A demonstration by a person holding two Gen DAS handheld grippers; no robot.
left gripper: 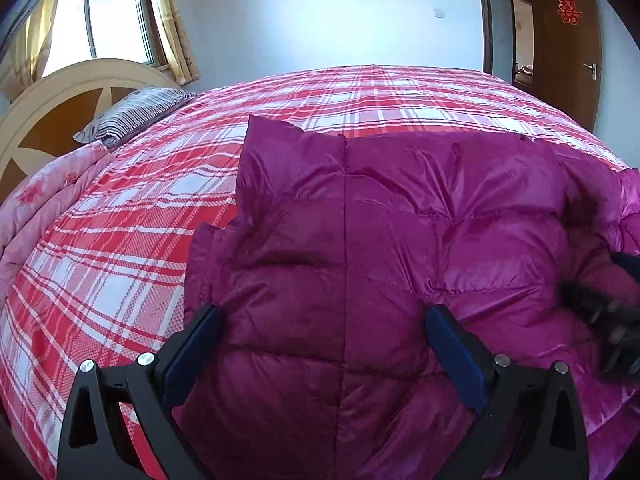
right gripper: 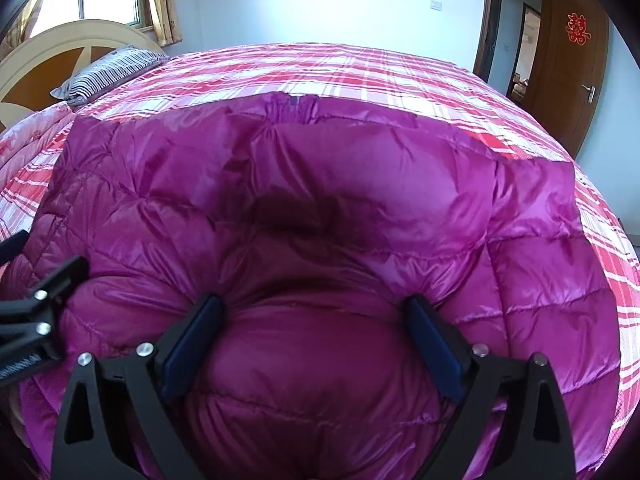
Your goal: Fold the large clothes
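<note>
A large magenta quilted down jacket (left gripper: 400, 220) lies spread on the bed, puffy and creased; it fills the right wrist view (right gripper: 320, 200) too. My left gripper (left gripper: 324, 316) is open, its fingers wide apart over the jacket's near left part, with fabric bulging between them. My right gripper (right gripper: 316, 308) is open too, its fingers pressed into the padded fabric on either side of a bulge. The right gripper shows blurred at the right edge of the left wrist view (left gripper: 616, 320). The left gripper shows at the left edge of the right wrist view (right gripper: 36, 304).
The bed has a red and white plaid cover (left gripper: 120, 248). A striped pillow (left gripper: 132, 114) and a pink folded quilt (left gripper: 44, 204) lie by the headboard (left gripper: 48, 96) at the left. A window (left gripper: 104, 20) is behind. A brown door (left gripper: 568, 40) stands open at the right.
</note>
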